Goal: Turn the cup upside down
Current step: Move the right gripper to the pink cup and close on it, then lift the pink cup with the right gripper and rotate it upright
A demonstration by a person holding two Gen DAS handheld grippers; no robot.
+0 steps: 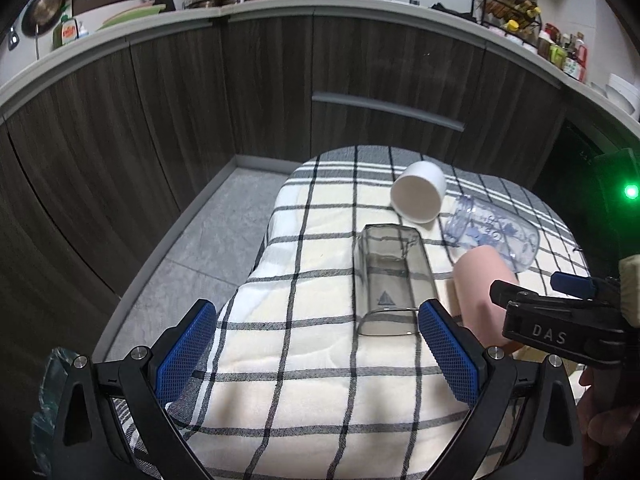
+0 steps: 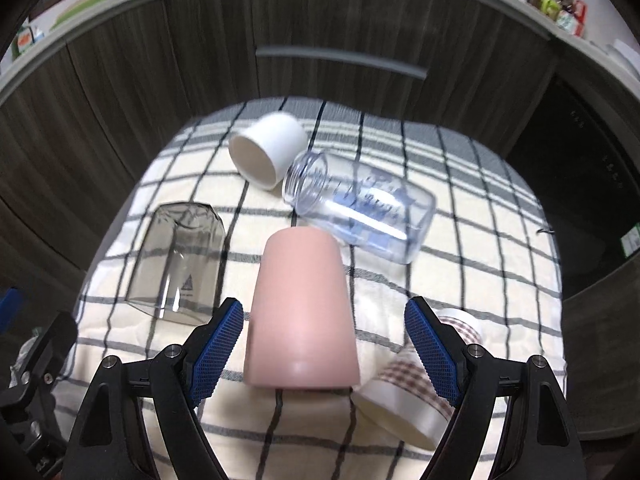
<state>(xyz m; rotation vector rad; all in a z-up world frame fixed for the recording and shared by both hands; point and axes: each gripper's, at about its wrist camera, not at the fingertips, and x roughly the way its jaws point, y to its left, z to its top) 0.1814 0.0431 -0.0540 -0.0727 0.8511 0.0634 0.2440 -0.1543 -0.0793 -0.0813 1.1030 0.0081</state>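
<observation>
A pink cup (image 2: 302,312) stands upside down on the checked cloth, between the open fingers of my right gripper (image 2: 324,348), which do not touch it. It also shows in the left wrist view (image 1: 482,284), partly behind the right gripper (image 1: 560,312). A smoky clear glass (image 1: 390,280) stands upside down ahead of my open left gripper (image 1: 316,350); it also shows in the right wrist view (image 2: 180,264). A white cup (image 2: 266,152) and a clear jar (image 2: 360,212) lie on their sides behind. A brown-checked cup (image 2: 420,376) lies on its side at the right.
The checked cloth (image 2: 480,280) covers a small table. Dark wood cabinets (image 1: 200,120) with a grey handle (image 1: 388,110) stand close behind. A grey tiled floor (image 1: 208,248) lies to the left. The counter above holds pans and bottles.
</observation>
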